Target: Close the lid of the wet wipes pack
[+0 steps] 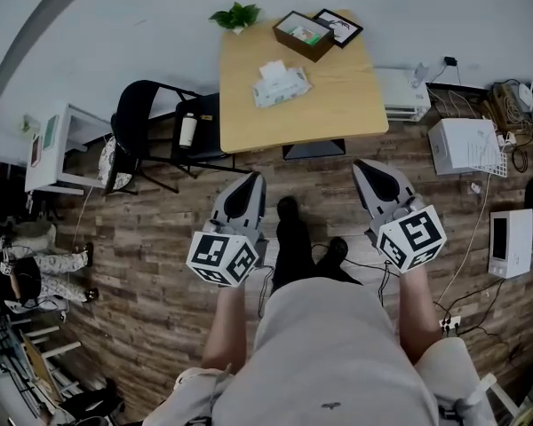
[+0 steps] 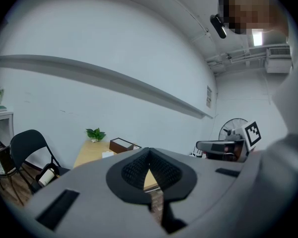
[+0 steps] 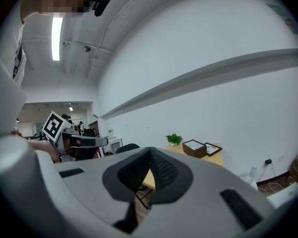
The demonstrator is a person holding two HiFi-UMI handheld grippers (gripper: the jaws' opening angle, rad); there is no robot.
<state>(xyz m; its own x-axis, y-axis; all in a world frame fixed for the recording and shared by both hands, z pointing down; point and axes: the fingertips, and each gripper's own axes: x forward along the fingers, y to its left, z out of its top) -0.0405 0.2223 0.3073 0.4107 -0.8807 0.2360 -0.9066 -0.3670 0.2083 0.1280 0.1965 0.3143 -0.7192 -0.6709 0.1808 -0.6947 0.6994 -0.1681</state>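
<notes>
The left gripper (image 1: pixel 252 181) and right gripper (image 1: pixel 364 167) both have jaws pressed together, holding nothing; they are well apart from the table (image 1: pixel 338 114). The wet wipes pack (image 1: pixel 281 84) lies near its middle, flap apparently raised; pressing the lid unbraced could skid the light pack toward the box (image 1: pixel 303 35) — or leave it unlatched.

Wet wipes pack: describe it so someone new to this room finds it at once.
Look at the square wooden table against the white wall. The wet wipes pack lies alone near the table's middle, well clear of the plant, brown box and picture frame lined up along the far edge. It is the only pale, soft packet there.
</notes>
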